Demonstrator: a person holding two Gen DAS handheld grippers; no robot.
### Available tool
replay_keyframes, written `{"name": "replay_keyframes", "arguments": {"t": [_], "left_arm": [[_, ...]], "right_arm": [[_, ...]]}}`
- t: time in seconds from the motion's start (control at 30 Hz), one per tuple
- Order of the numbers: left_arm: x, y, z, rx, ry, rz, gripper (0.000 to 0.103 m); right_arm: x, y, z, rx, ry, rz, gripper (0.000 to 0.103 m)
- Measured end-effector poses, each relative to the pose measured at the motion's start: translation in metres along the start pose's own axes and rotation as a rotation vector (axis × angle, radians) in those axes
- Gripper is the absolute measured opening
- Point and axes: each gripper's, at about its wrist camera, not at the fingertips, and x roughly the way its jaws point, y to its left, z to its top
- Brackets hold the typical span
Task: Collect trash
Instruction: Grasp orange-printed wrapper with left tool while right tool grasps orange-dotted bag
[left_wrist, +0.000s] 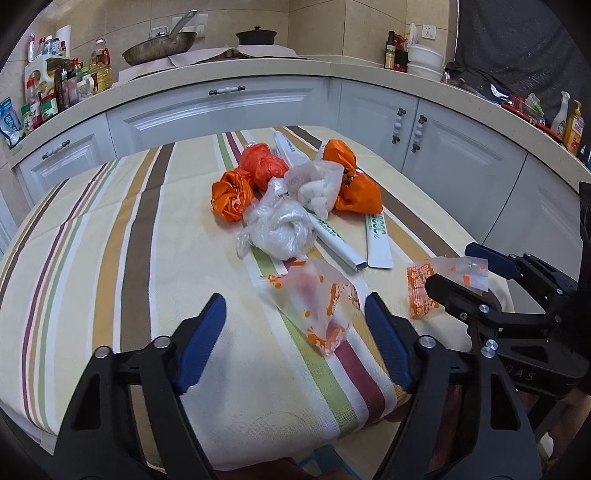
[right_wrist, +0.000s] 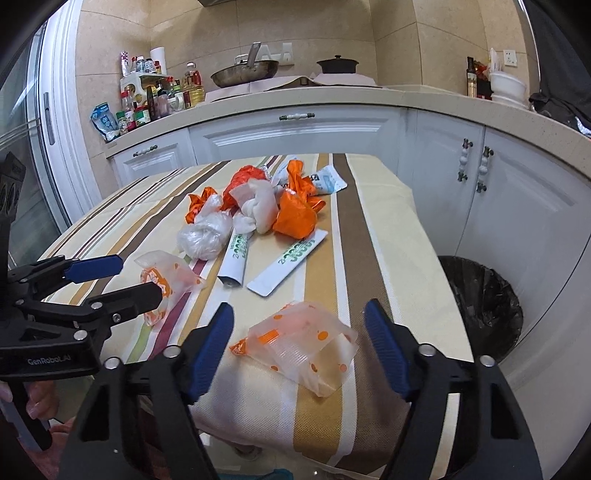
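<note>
Nothing looks collected yet: the black-lined round trash bin (right_wrist: 484, 306) standing beside the table's right edge shows no litter inside, as far as its dark liner lets me tell. All the trash lies on the striped cloth-covered table (left_wrist: 110, 258). The left gripper (left_wrist: 295, 325) straddles a clear plastic wrapper with orange print (left_wrist: 314, 306), jaws spread and pads not pressing it. The right gripper (right_wrist: 299, 339) likewise brackets a second clear orange-dotted wrapper (right_wrist: 306, 347) near the table's front edge, jaws apart, nothing clamped. Farther in from that edge, around the table's middle, sits the main heap: crumpled orange plastic bags (left_wrist: 255, 173), a knotted clear bag (left_wrist: 277, 229) and white paper chopstick sleeves (left_wrist: 378, 240). Judging by this, nearly everything remains
</note>
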Motion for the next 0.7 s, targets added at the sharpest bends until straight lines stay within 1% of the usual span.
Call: {"name": "replay_keyframes", "arguments": {"t": [0.07,0.1,0.13,0.17,0.27,0.33,0.4,0.5,0.53,0.6,0.63,0.7], "left_arm": [[0.002,0.000,-0.002,-0.005,0.001,-0.001,0.071],[0.003,-0.001,-0.002,-0.006,0.002,0.000,0.068],[0.005,-0.001,-0.003,-0.005,0.004,-0.002,0.064],[0.007,-0.002,-0.004,-0.004,0.009,-0.005,0.062],[0.011,-0.001,-0.007,-0.014,0.022,-0.022,0.051],[0.012,0.000,-0.008,-0.022,0.023,-0.031,0.042],[0.012,0.002,-0.009,-0.030,0.016,-0.038,0.036],[0.013,0.005,-0.010,-0.039,0.015,-0.034,0.027],[0.013,0.007,-0.011,-0.044,0.015,-0.042,0.020],[0.014,0.009,-0.012,-0.060,0.018,-0.053,0.018],[0.015,0.010,-0.012,-0.057,0.019,-0.050,0.012],[0.014,0.011,-0.013,-0.053,0.012,-0.047,0.008]], "right_arm": [[0.002,0.001,-0.001,-0.005,0.005,0.003,0.062],[0.003,0.002,-0.002,-0.009,0.007,0.007,0.058],[0.003,0.001,-0.003,-0.006,0.008,0.017,0.056],[0.004,0.001,-0.004,-0.003,0.009,0.020,0.055],[0.002,-0.001,-0.005,0.008,0.003,0.038,0.051],[0.001,-0.001,-0.007,0.012,-0.002,0.035,0.048],[0.000,-0.002,-0.008,0.016,-0.006,0.043,0.045],[0.001,0.000,-0.008,0.015,-0.006,0.041,0.045],[0.000,-0.001,-0.008,0.014,-0.007,0.041,0.044],[0.000,0.000,-0.007,0.013,-0.011,0.039,0.043],[0.000,0.000,-0.007,0.013,-0.012,0.040,0.041],[-0.001,0.001,-0.007,0.014,-0.016,0.044,0.040]]}}
